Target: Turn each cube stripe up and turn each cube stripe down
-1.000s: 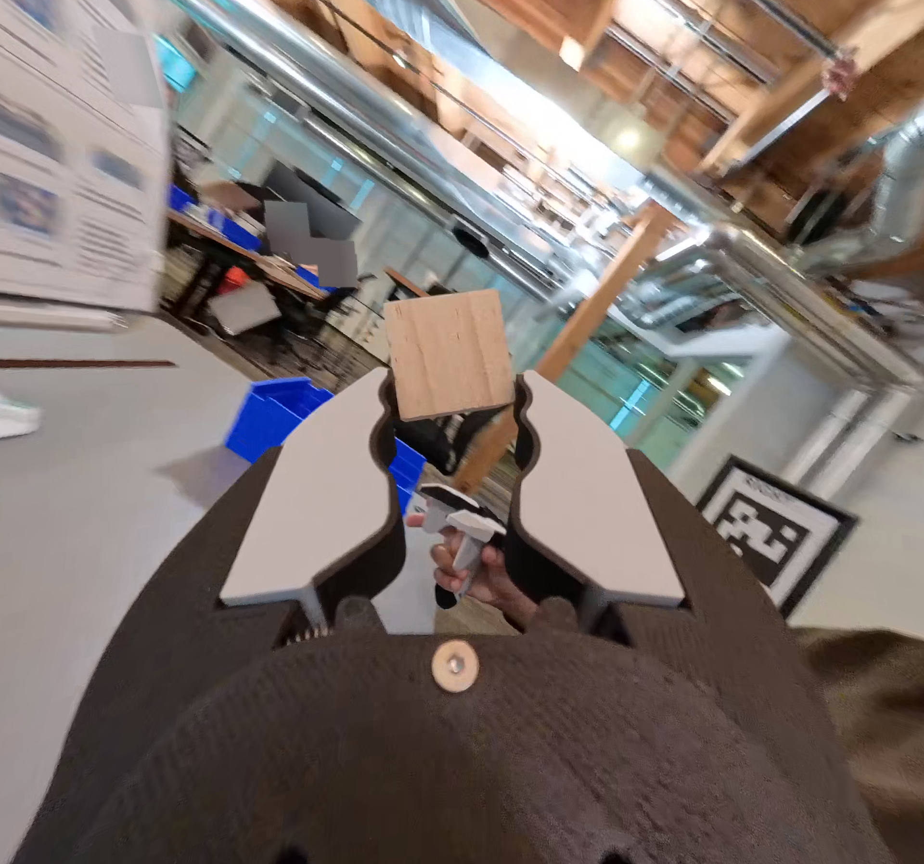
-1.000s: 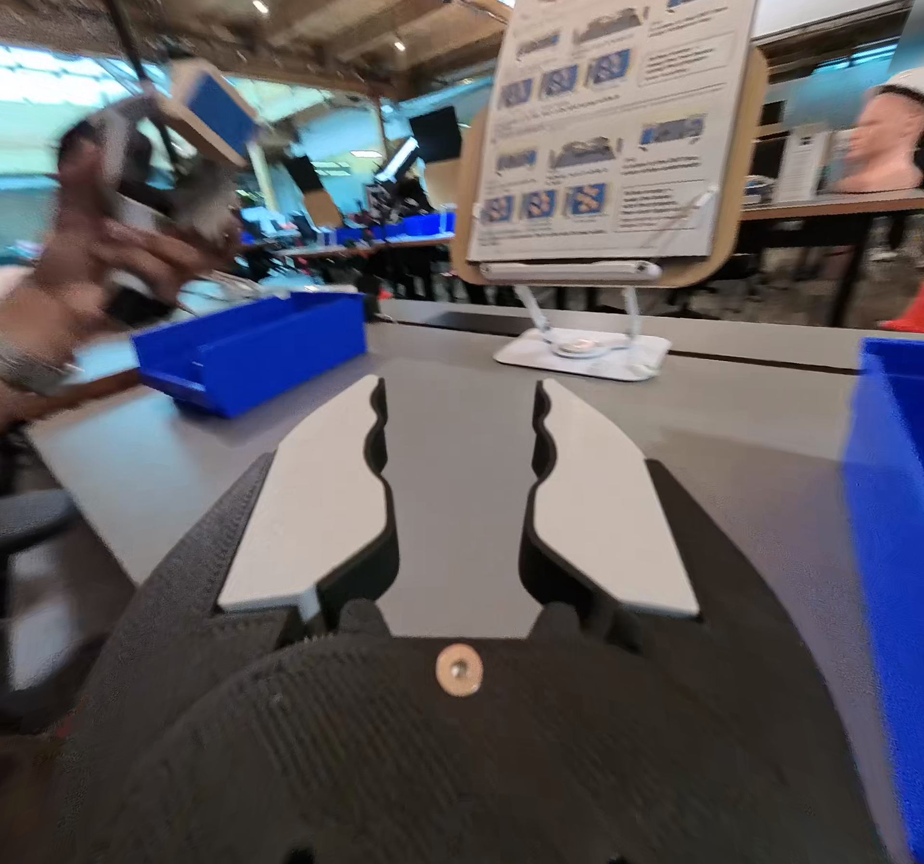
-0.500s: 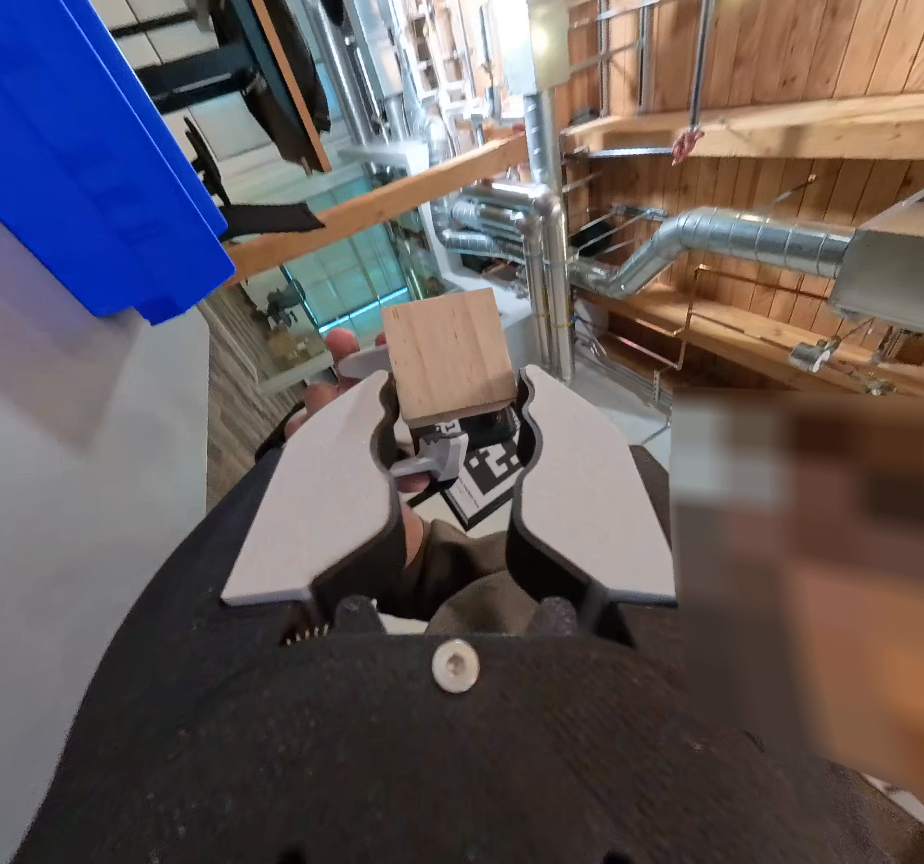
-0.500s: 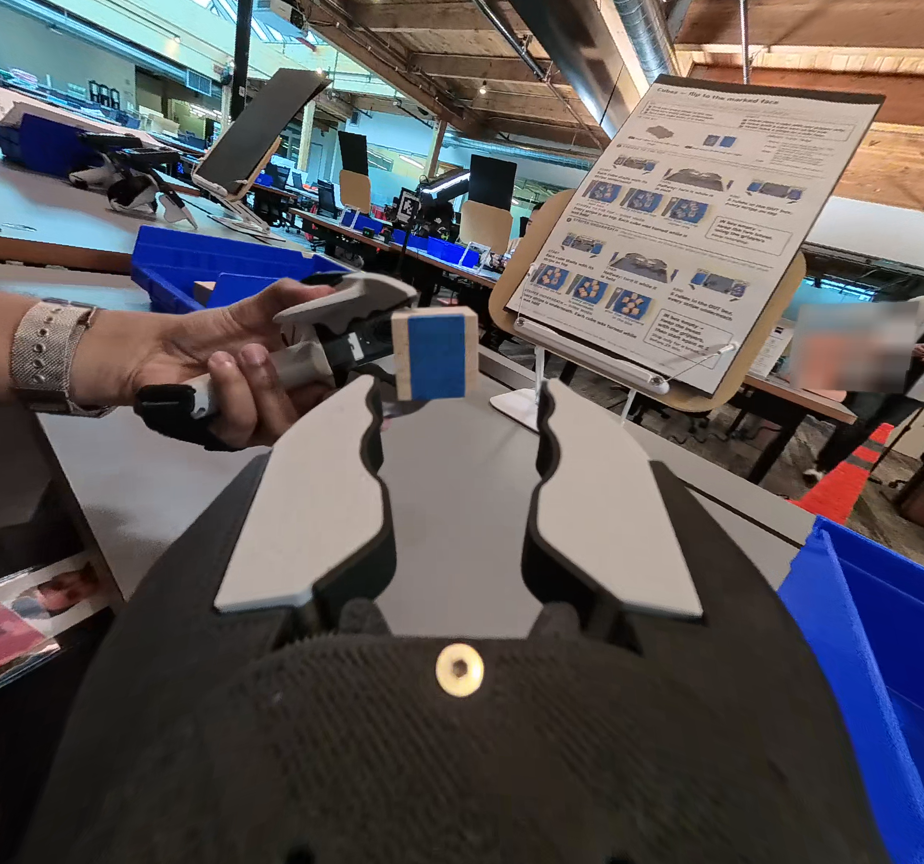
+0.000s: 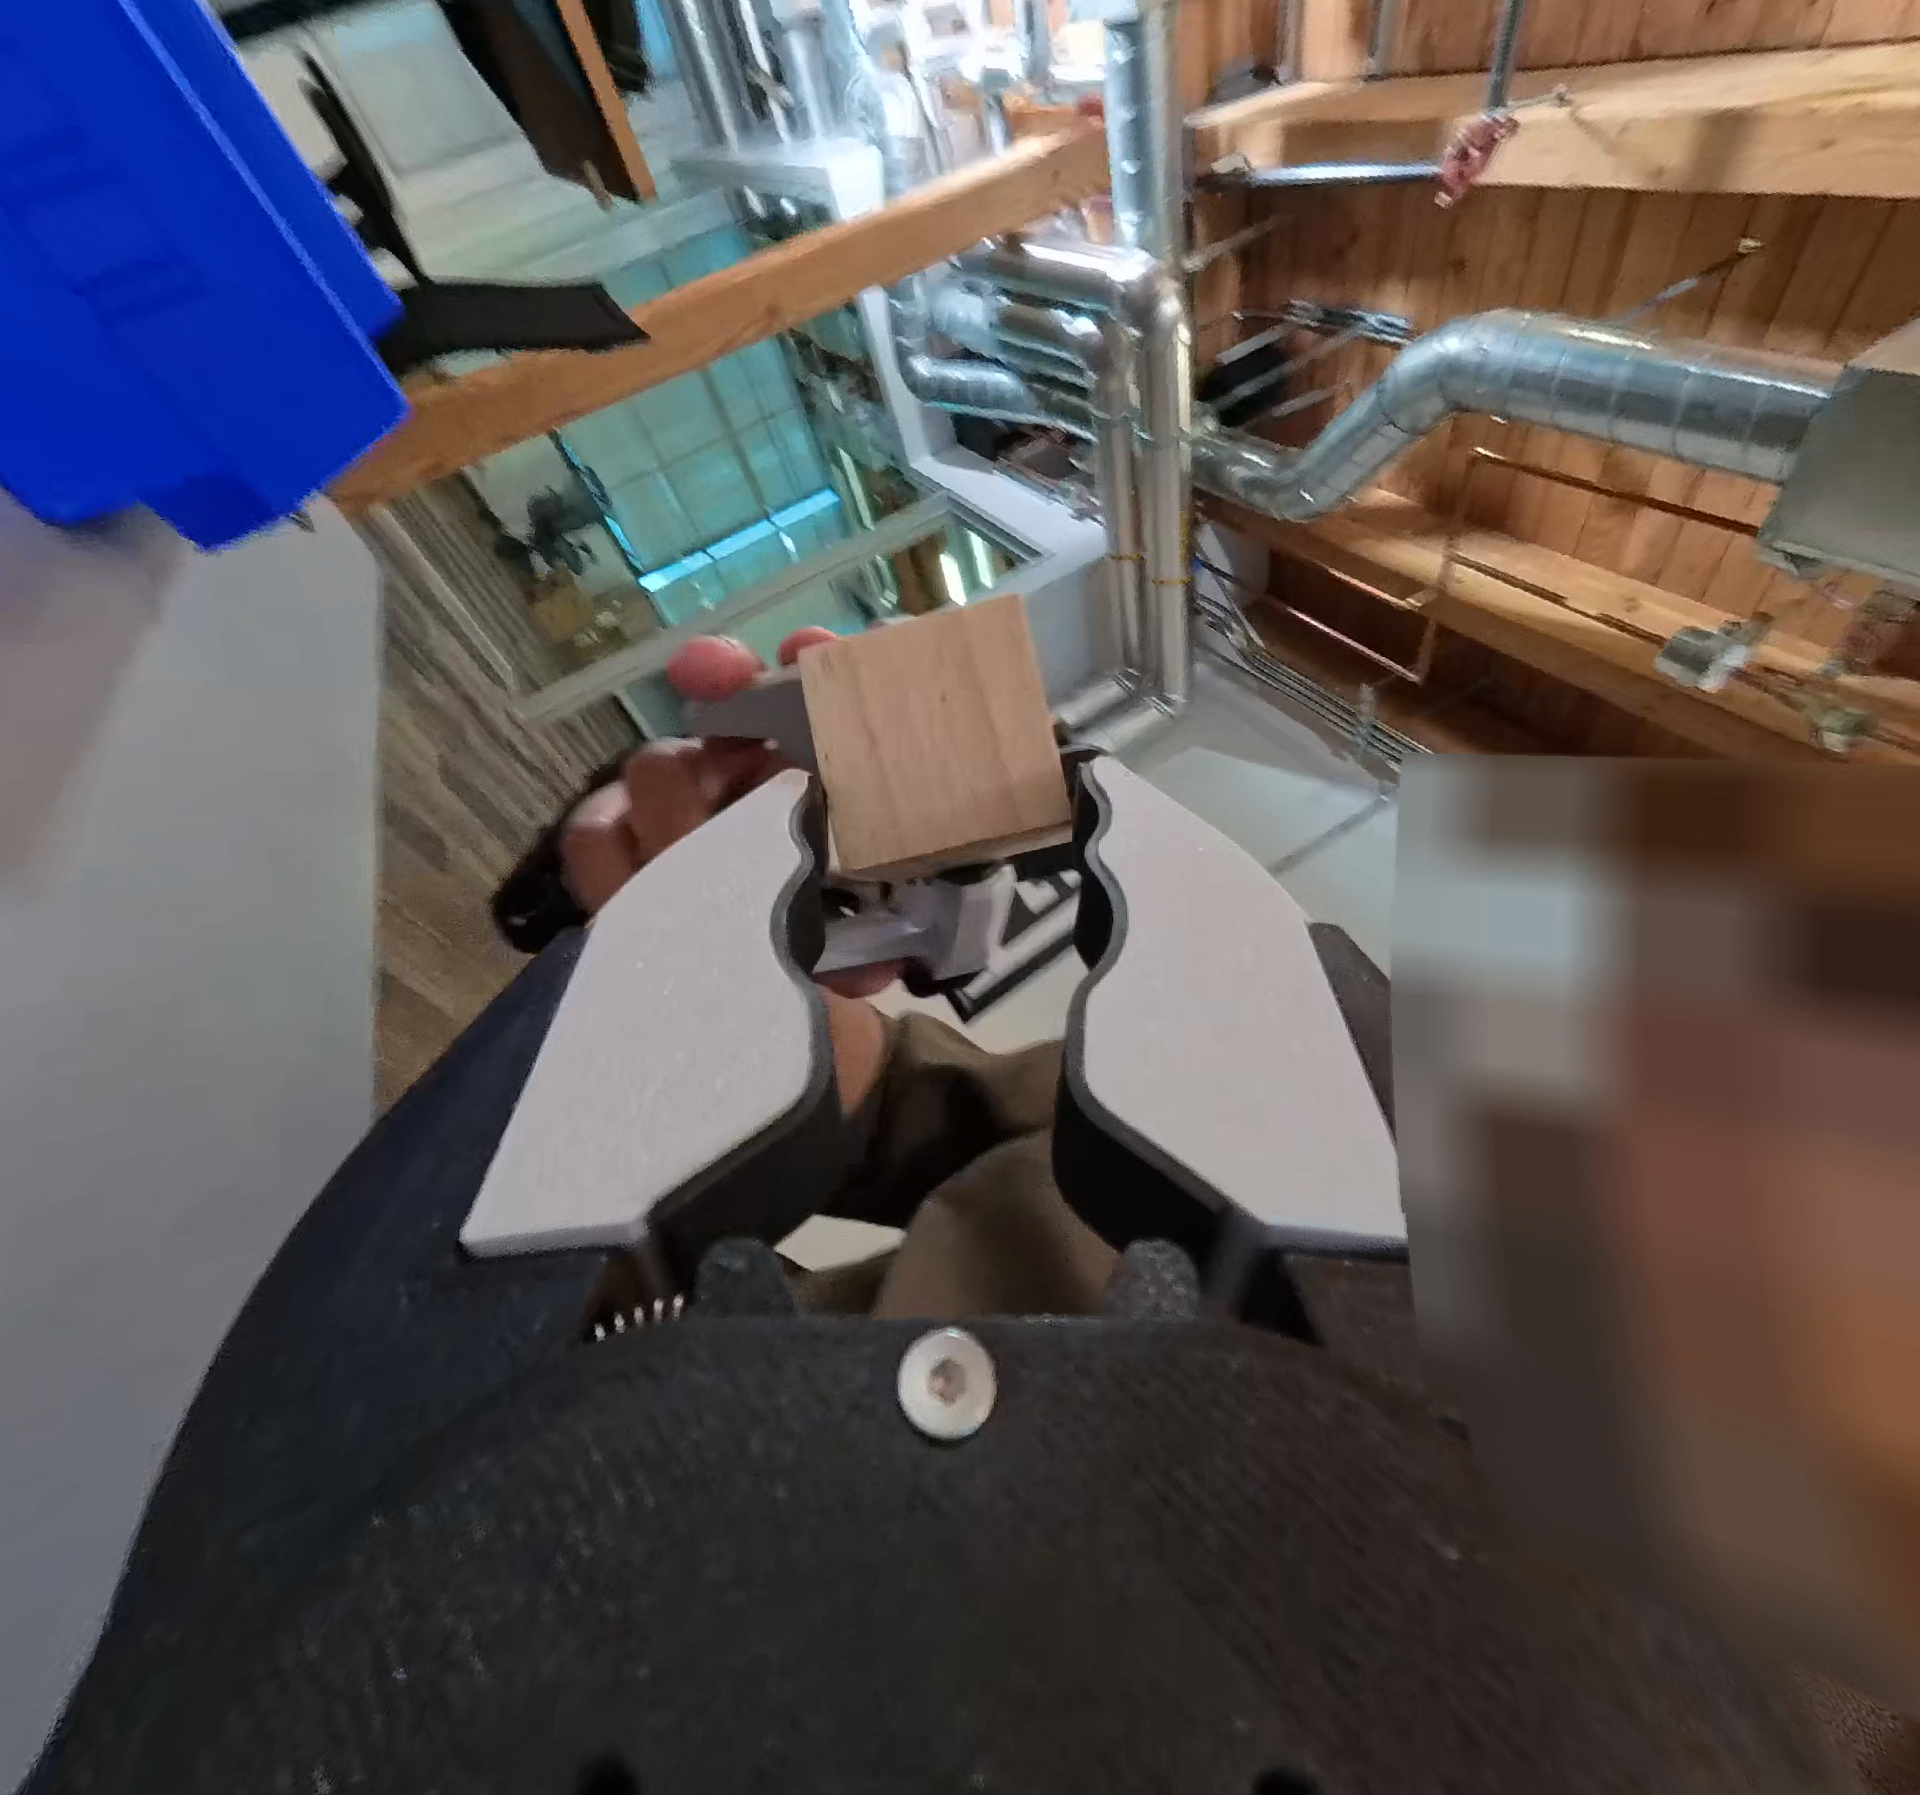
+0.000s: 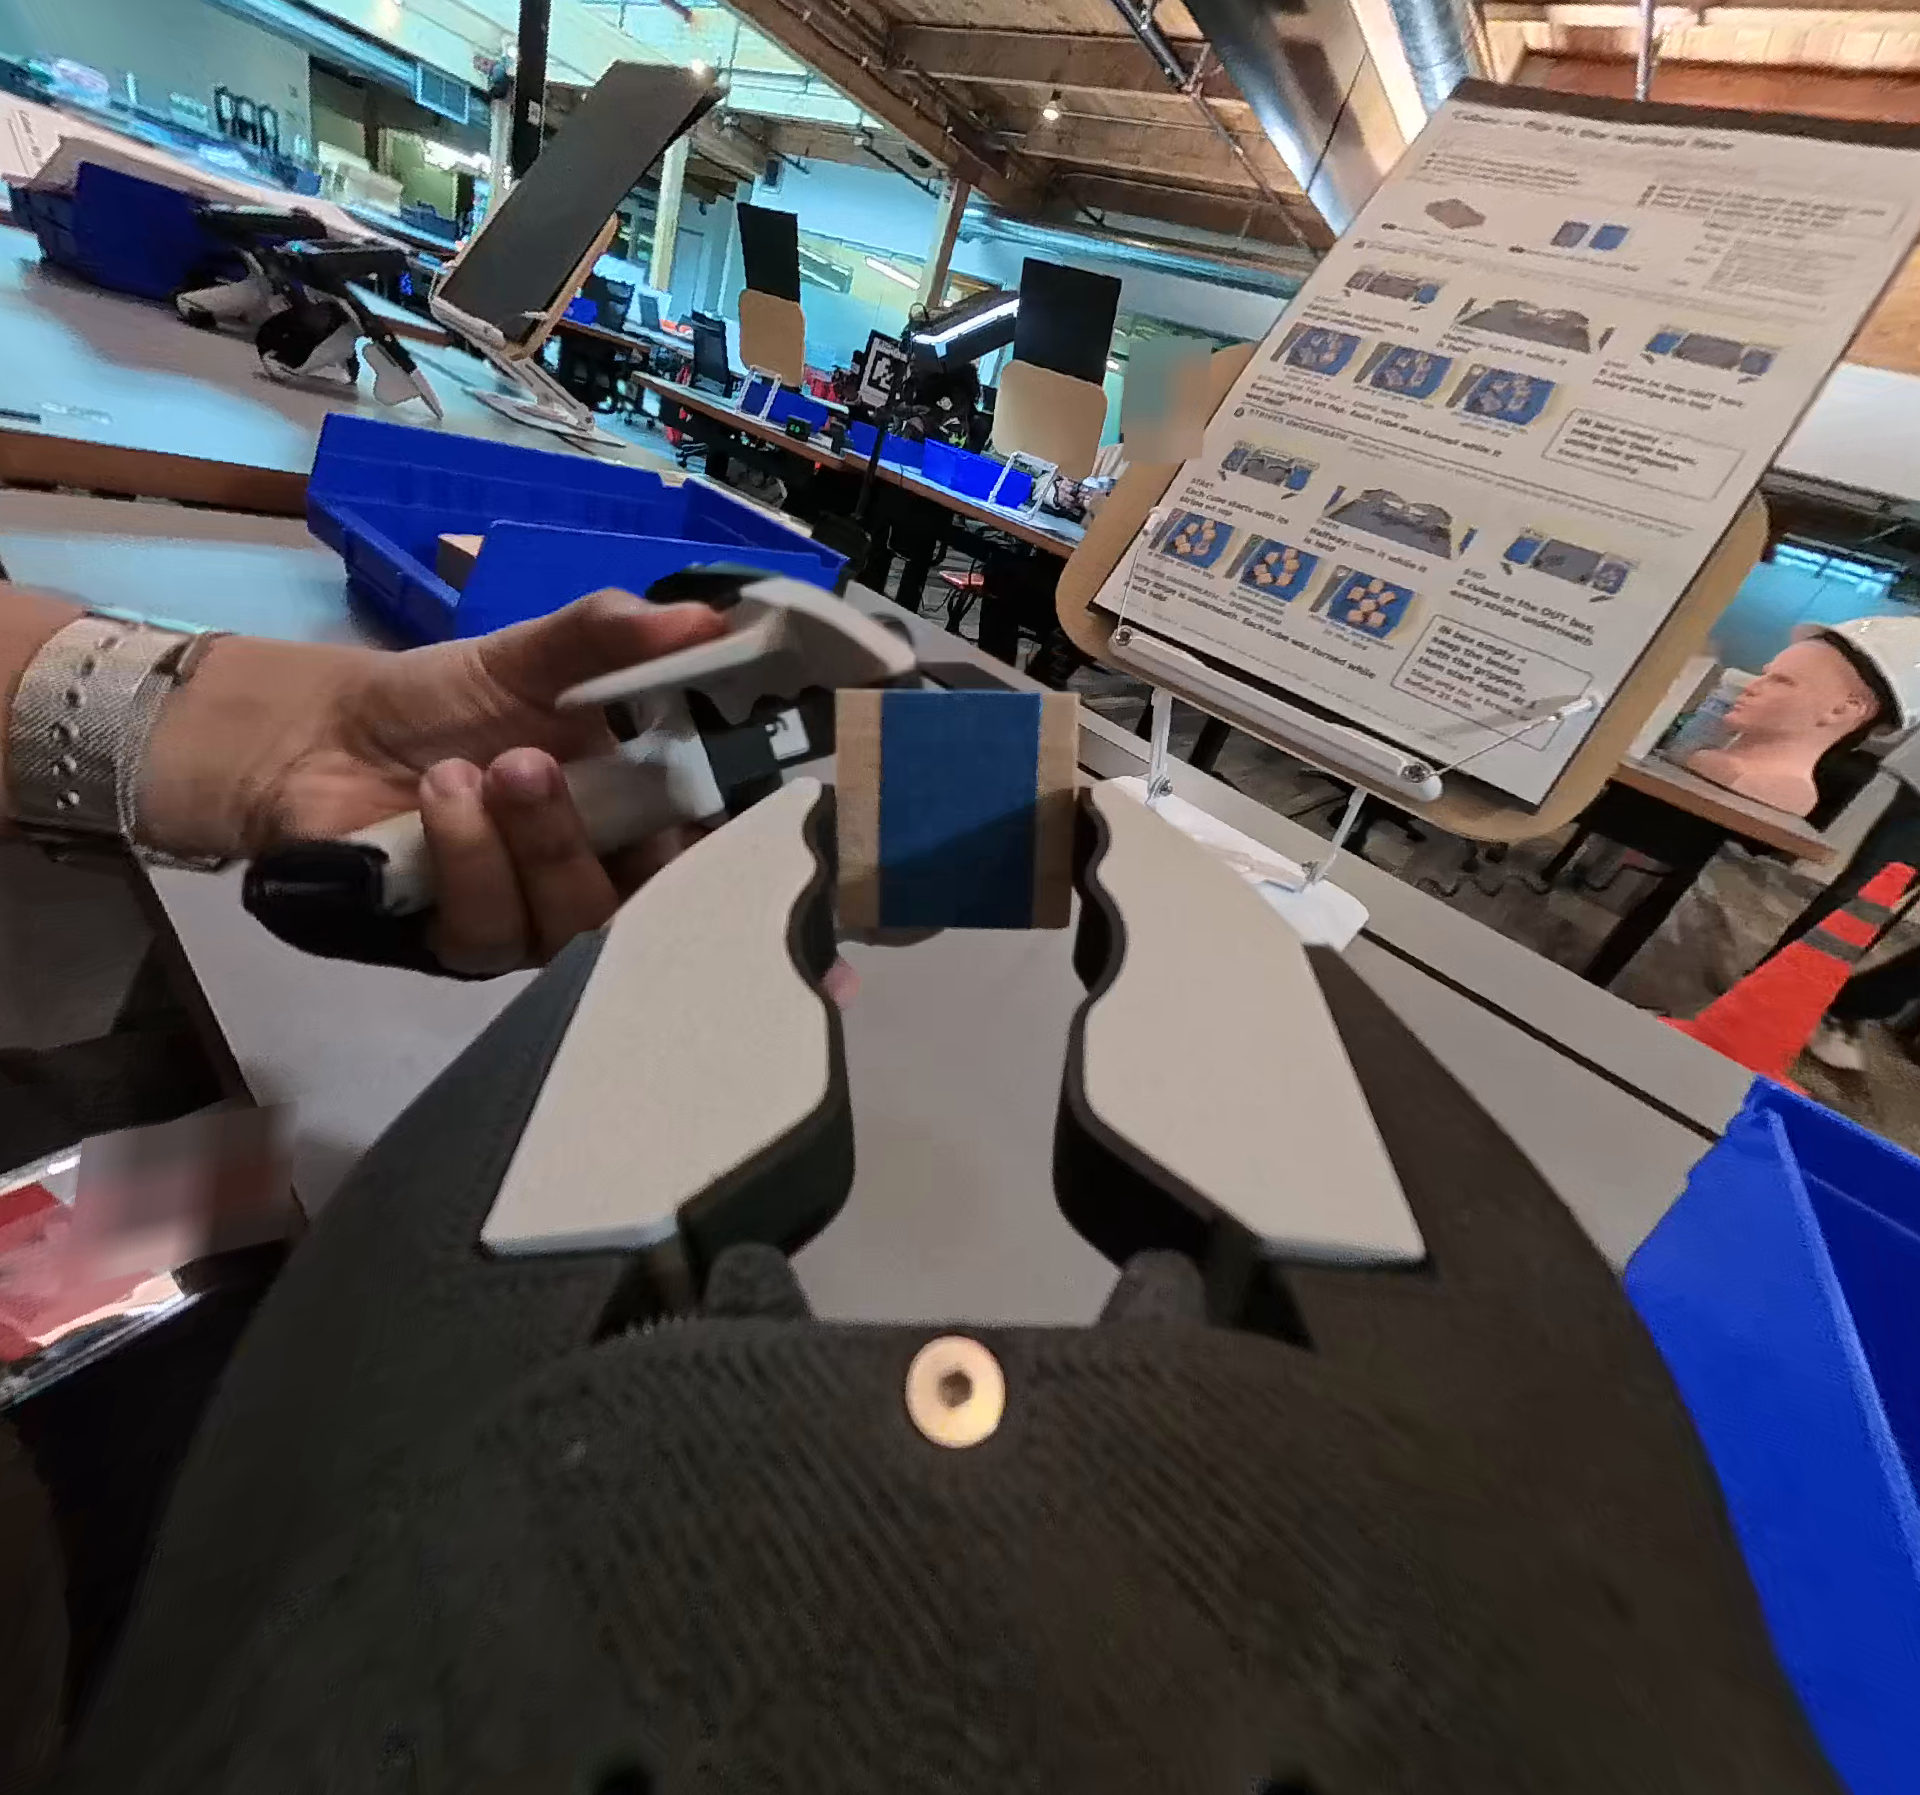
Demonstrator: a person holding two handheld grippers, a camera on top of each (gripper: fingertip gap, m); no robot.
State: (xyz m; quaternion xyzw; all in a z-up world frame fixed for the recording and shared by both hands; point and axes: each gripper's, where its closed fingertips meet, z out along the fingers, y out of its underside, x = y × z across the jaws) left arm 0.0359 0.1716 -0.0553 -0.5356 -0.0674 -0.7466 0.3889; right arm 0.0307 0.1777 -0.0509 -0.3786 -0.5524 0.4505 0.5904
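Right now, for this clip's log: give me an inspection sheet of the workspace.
Surface: grey table, mostly bare.
Job's things: wooden cube held in the air, blue stripe facing the right wrist camera; another cube peeks from the far blue bin.
Clutter: instruction board on a stand; near blue bin at the right edge.
Grippers: left gripper shut on the cube; right gripper open, fingers flanking it.
Cables: nothing seen.
Surroundings: other tables, ducts, wooden ceiling.

Cube (image 6: 954, 810) blocks left gripper (image 6: 831, 696) tips in right wrist view, contact of right jaws unclear; right blue bin (image 6: 1808, 1330) cropped; left view's blue bin (image 5: 156, 218) cropped, blurry.
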